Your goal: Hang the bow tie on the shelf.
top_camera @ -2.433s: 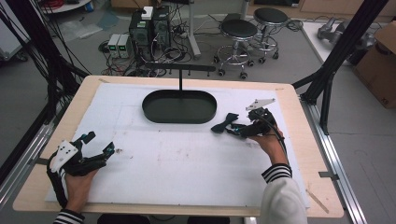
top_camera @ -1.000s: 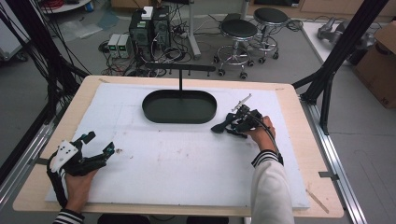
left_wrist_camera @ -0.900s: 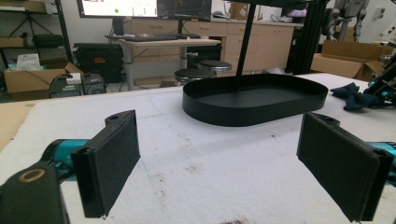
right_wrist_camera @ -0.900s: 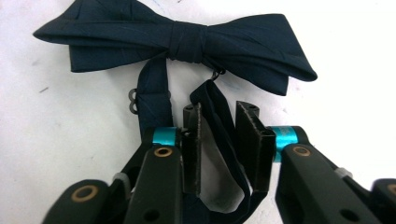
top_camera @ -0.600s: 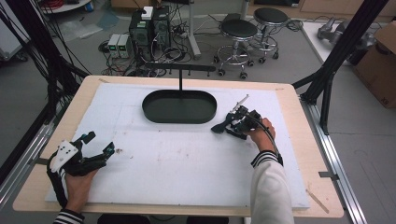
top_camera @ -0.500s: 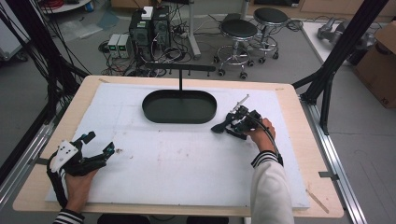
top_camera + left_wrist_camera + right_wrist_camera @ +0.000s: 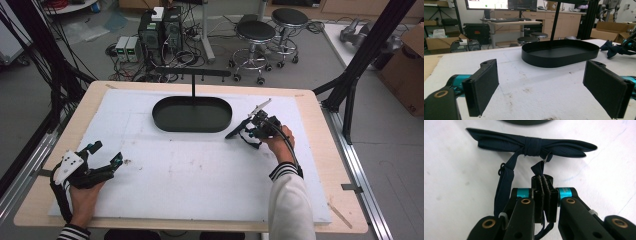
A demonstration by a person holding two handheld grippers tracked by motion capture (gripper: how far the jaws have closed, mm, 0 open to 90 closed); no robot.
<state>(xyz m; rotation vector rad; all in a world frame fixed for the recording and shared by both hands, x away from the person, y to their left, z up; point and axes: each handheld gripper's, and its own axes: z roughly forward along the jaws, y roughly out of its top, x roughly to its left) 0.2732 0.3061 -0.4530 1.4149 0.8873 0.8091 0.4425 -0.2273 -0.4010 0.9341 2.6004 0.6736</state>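
Observation:
A dark navy bow tie (image 7: 531, 145) lies flat on the white mat, just right of the black oval tray (image 7: 192, 115). My right gripper (image 7: 545, 185) is shut on the bow tie's neck strap, which runs between its pads and loops down on the left. From above, the bow tie (image 7: 235, 132) sits at the tip of the right gripper (image 7: 250, 132). My left gripper (image 7: 102, 156) rests near the mat's front left corner, jaws wide open and holding nothing. In the left gripper view the pads (image 7: 482, 87) frame the tray (image 7: 560, 53), with the bow tie (image 7: 611, 48) far right.
A black T-shaped stand (image 7: 193, 80) rises from the tray's back edge. The white mat (image 7: 200, 170) covers most of the wooden table (image 7: 320, 125). Stools, computer cases and cables stand on the floor beyond the table; a black frame post (image 7: 360, 60) is at right.
The right gripper moved left and away from the person, toward the tray, with the bow tie's strap in it, then held still. The left gripper has not moved.

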